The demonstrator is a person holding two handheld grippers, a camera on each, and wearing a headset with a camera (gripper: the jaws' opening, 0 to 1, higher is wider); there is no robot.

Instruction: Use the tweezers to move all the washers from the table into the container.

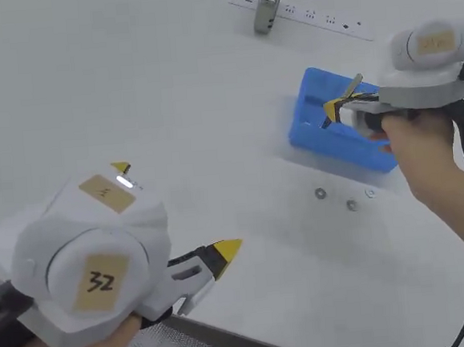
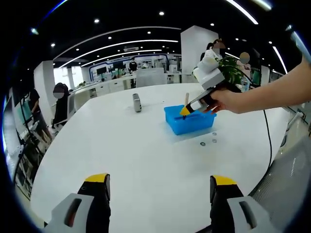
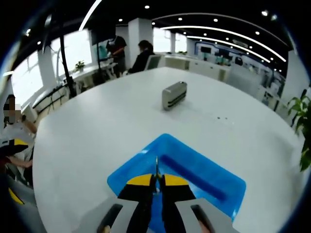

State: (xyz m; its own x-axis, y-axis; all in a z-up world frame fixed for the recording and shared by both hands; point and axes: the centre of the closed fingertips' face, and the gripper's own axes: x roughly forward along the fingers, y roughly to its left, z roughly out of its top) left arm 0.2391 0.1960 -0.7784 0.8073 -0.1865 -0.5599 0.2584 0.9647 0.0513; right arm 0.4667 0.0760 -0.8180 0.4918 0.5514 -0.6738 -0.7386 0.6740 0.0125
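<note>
Over the blue container (image 3: 199,170), right gripper (image 3: 156,182) clamps the tweezers (image 3: 156,166), tips too small to read; left gripper (image 2: 160,180) gapes empty.

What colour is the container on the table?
The container is blue; it shows best in the right gripper view.

A big white bench (image 1: 129,93) fills the room's middle. A small grey box (image 1: 268,3) stands by a long white socket strip (image 1: 316,16). A green plant (image 3: 301,109) grows nearby.
</note>
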